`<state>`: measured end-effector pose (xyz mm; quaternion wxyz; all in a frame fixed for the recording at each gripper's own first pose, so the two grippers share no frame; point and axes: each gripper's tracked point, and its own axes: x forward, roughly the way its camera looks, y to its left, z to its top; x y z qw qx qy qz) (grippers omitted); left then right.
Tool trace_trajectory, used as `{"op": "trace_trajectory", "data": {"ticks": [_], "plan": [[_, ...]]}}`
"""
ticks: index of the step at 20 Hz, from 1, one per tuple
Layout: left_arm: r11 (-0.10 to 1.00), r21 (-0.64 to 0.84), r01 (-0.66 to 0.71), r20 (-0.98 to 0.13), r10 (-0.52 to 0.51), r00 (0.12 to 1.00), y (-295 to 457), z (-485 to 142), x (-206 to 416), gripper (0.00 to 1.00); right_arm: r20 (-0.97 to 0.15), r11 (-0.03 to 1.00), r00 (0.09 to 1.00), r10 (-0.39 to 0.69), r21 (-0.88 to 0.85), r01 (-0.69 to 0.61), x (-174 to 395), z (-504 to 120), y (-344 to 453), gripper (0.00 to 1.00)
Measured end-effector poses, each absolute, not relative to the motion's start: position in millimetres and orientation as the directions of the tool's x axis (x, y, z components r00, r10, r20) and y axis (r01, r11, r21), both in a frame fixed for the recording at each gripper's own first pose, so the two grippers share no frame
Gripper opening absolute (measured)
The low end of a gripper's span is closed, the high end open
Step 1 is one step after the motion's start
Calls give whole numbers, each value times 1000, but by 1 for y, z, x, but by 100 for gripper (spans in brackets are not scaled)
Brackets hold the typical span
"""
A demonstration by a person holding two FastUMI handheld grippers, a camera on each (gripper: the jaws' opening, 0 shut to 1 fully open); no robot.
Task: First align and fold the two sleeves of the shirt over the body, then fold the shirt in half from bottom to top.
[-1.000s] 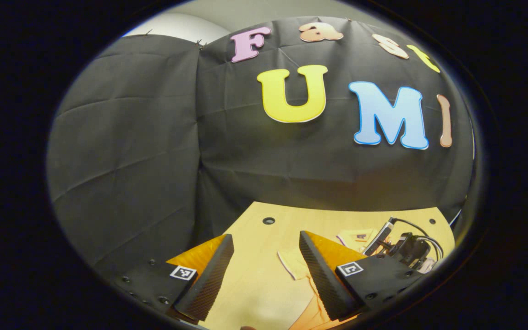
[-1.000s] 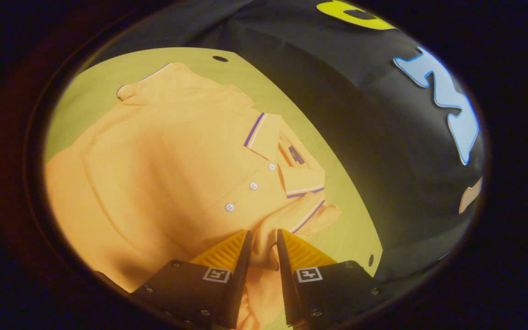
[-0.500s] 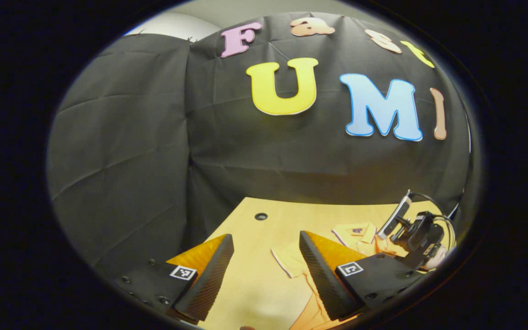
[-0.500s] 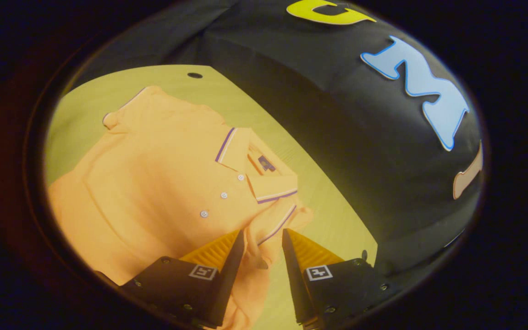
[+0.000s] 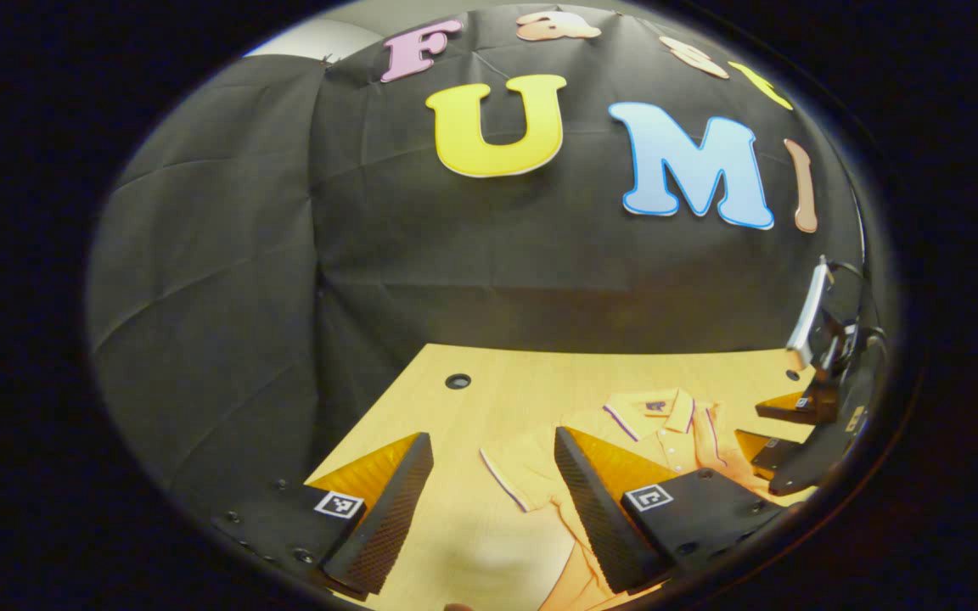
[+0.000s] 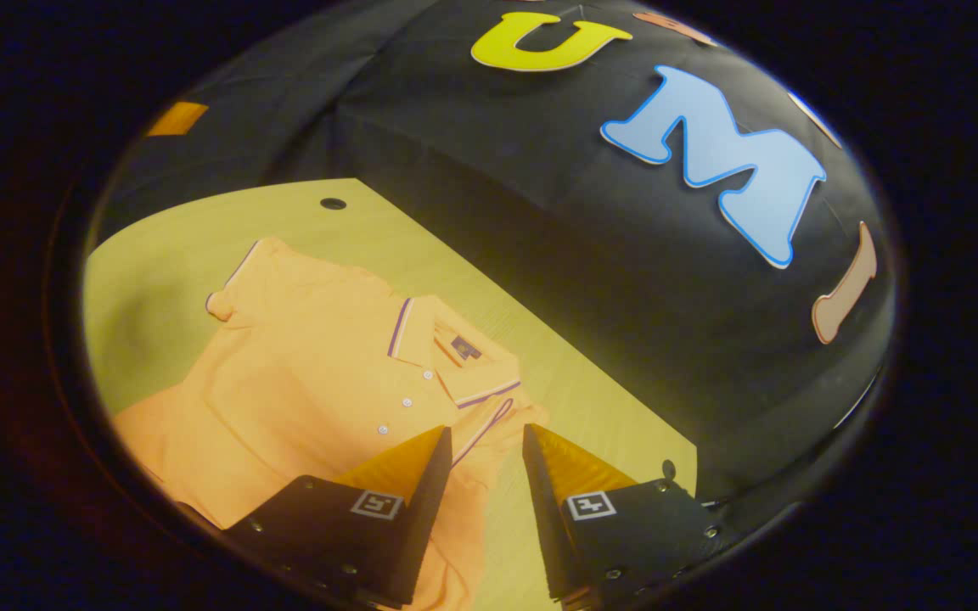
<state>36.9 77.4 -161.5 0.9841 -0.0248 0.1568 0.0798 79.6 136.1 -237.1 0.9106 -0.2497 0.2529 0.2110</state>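
Both grippers hang spread and empty, the right gripper (image 6: 482, 441) just above the shirt's (image 6: 302, 382) folded-in sleeve (image 6: 489, 428) so it can lie flat, the left gripper (image 5: 489, 458) poised near the other sleeve (image 5: 514, 471), apparently for the next fold.

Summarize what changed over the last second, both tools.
The right tool opened, let go of the sleeve it was pinching and pulled back, up and away from the shirt. That sleeve now lies folded over the body. The left tool stayed open over the table, holding nothing.
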Motion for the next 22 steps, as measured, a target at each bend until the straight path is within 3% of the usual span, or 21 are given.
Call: {"op": "trace_trajectory", "data": {"ticks": [1,4,8,9,14,15,22], "plan": [[987,-25,-156,-329,140,934,75,-173,44,100,-563,794,785,257,-340,-504,75,-234,135,55],[990,-42,-132,-383,106,918,72,-205,70,96,-549,823,797,253,-310,-475,60,-216,129,56],[992,-76,-103,-470,56,881,63,-258,94,100,-537,858,805,252,-260,-443,39,-198,124,56],[992,-72,-99,-490,51,870,62,-270,99,92,-536,866,807,249,-250,-434,34,-195,121,56],[992,-80,-95,-576,32,816,53,-321,117,100,-544,886,808,225,-230,-402,9,-190,108,55],[992,-81,-99,-589,32,807,54,-328,119,97,-548,889,807,219,-228,-396,4,-191,105,55],[993,-64,-101,-664,33,747,49,-374,135,100,-576,913,802,160,-223,-343,-10,-195,83,55]]}}
